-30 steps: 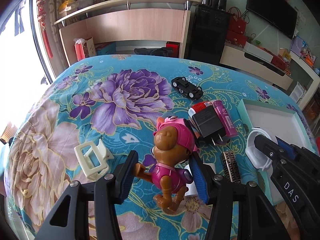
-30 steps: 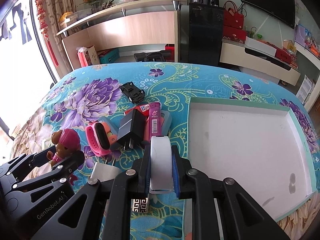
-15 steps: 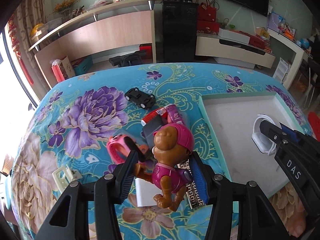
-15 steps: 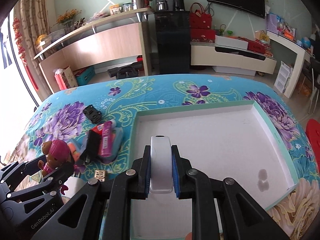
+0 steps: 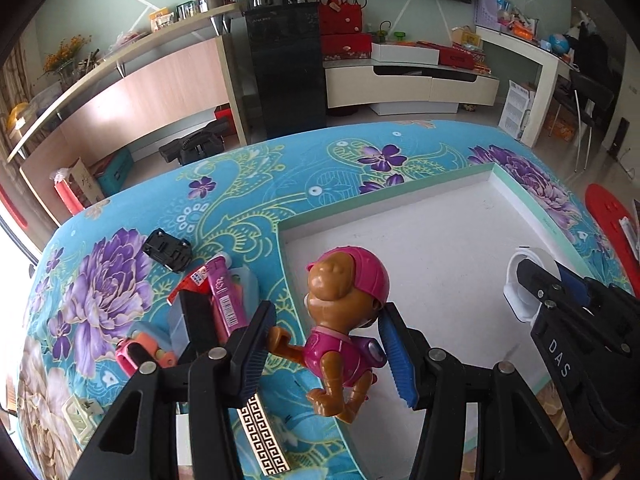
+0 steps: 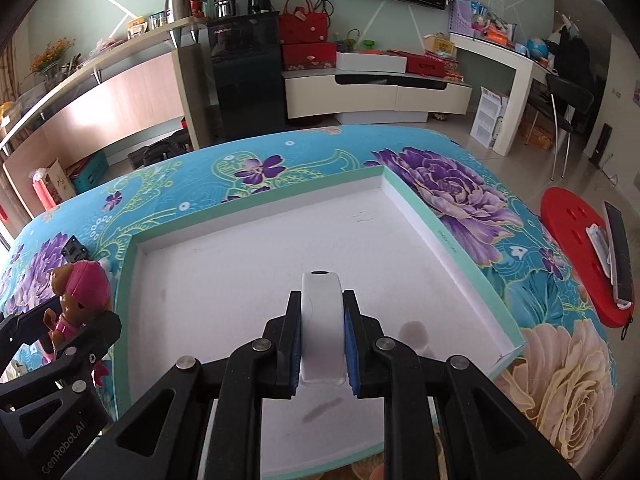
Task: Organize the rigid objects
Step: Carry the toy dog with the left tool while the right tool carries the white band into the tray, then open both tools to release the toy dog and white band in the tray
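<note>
Left wrist view: the left gripper pinches a pink-capped toy dog over the white tray's edge; the right gripper, marked "DAS", clamps a white band above the tray.

Daylight floods my room from the window off the left edge — it blows out to white there and washes the flowered bedspread pale on that side. Both views are sharp, with soft shadows. The fisheye bends the long shelf and leaves black corners — no motion blur.
</note>
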The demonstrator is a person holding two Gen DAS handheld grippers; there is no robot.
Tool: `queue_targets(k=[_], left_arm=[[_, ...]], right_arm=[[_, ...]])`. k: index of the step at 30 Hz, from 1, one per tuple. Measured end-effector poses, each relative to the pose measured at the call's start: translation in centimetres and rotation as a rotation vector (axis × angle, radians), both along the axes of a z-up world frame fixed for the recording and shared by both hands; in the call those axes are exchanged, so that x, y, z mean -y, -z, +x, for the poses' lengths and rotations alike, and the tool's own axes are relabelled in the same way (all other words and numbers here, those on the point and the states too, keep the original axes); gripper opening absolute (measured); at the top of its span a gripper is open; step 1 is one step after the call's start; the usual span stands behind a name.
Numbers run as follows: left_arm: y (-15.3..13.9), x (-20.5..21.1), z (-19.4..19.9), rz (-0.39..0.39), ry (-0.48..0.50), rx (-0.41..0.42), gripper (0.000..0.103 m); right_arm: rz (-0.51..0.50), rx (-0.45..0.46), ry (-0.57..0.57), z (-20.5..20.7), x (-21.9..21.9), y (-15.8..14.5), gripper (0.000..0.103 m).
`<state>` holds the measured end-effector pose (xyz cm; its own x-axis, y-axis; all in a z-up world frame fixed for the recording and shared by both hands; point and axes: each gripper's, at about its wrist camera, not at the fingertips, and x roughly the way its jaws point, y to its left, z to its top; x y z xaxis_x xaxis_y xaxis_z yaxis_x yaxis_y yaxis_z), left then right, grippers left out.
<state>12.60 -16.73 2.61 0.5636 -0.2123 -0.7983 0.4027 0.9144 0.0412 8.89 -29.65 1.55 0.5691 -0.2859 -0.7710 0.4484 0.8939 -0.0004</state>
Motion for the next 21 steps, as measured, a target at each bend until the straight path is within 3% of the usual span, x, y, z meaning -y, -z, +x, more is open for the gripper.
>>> queue_targets(k=[6,9,12,16,21], left_arm=[[0.4,0.6,0.2,-0.013,-0.006,-0.006,0.074],[0.5,0.3,0.2,-0.017,-0.020,-0.005,0.083],[0.6,-0.3,0.2,-0.018,-0.042,-0.001,0.093],[0.7,-1.4,0.1,-0.020,-0.074,0.003,0.098],[0.6,-3.2,0.0,-0.005,-0.138,0.023,0.098]], right_arm=[[0.017,-0.006,0.020,-0.4,0.8,0.2,0.020],[0.026,-0.004,0.018,-0.4,0.8,0.1,0.026],[0.037,-0.008,0.013,-0.3,0.8,0.1,0.040],[0.019,-0.013,0.004,-0.1,0.3,0.1,0.054],[0.017,-0.024,-0.020,0.2,-0.4,0.2,0.059]])
